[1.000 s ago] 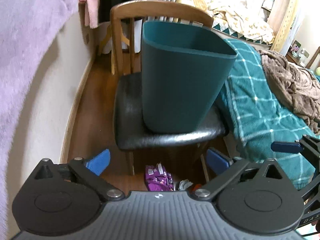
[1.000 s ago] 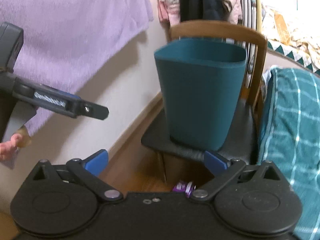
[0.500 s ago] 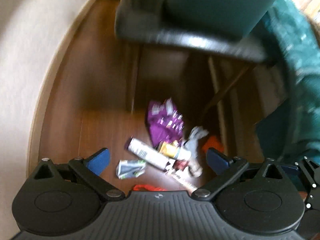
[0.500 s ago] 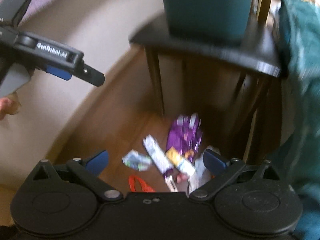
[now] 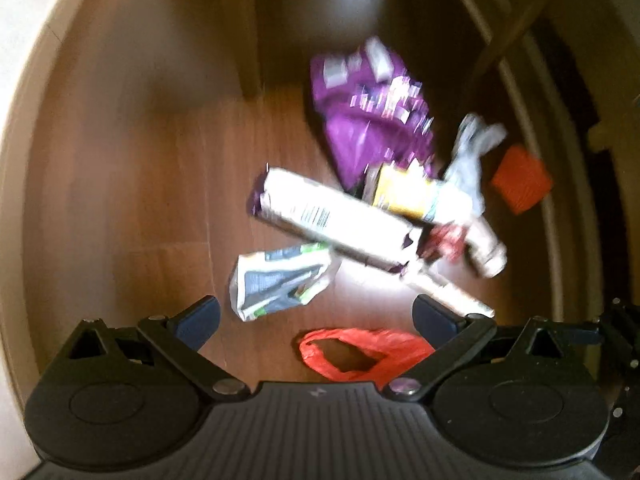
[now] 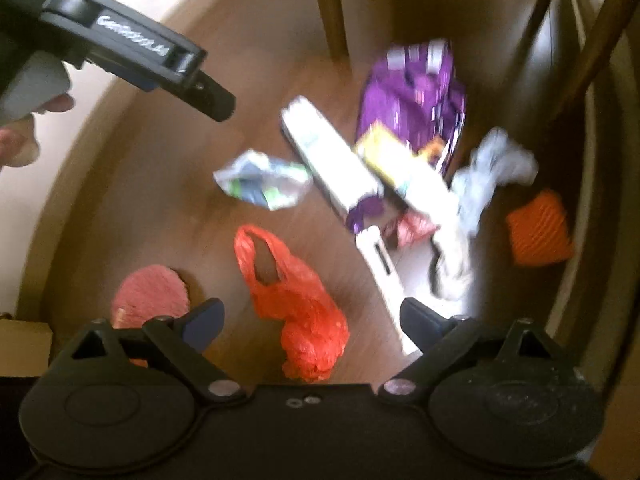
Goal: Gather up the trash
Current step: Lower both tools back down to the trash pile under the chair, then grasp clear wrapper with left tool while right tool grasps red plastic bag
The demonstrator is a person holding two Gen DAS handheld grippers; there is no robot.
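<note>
Pointing down at the wooden floor (image 5: 132,184), the left gripper (image 5: 316,316) and right gripper (image 6: 312,316) are seen spread and empty, the right's jaws having just narrowed slightly, above scattered trash: purple bag (image 5: 368,120), red plastic bag (image 6: 296,292).

Dark wooden chair legs (image 6: 334,8) rise at the top of the frame above the brown wood floor (image 5: 120,184), and a pink slipper (image 6: 150,294) lies lower left.
</note>
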